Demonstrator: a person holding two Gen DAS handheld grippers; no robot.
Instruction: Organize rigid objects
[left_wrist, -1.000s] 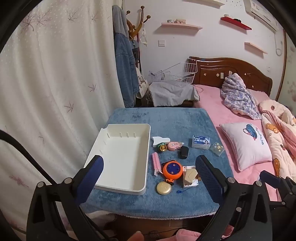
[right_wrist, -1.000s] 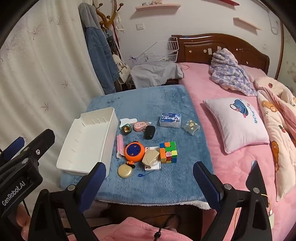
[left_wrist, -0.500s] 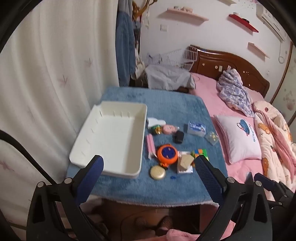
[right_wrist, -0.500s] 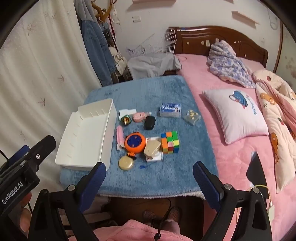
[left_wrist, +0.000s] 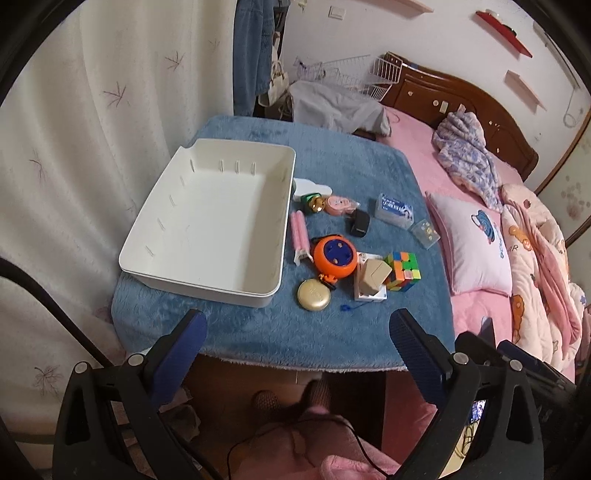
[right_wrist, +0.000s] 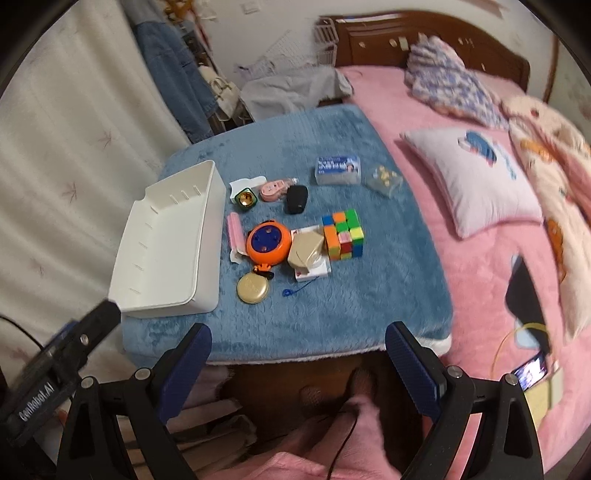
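- The left claw (left_wrist: 297, 341) hangs over the near edge of the surface (left_wrist: 258, 339), its two blue pads spread wide with nothing between them.
- The right claw (right_wrist: 298, 349) is also released and empty; it points down at the same near edge, beside the left one.
- Just ahead of both claws, the small things lie in a tight group: a gold round case (left_wrist: 313, 294), an orange round toy (left_wrist: 335, 256), a beige block (left_wrist: 375, 275) on a white card, and a colour cube (left_wrist: 402, 270).
- Behind these are a pink tube (left_wrist: 299, 230), a black small device (left_wrist: 360, 222), a blue-white packet (left_wrist: 394, 211) and a clear small box (left_wrist: 424, 232).
- The white tray (left_wrist: 207, 284) stands at the left of the group, touching almost the pink tube, and it is empty; I judge no thing is sorted yet.
- Risk: the things are very close together, so a wide claw which comes down on one can push its neighbour, or roll the orange toy away.
- Risk: the gold case is flat on soft plush; the pads may slide over it and not catch it.
- Risk: the cube and the clear box are near the bed side; a push can send them off the edge.
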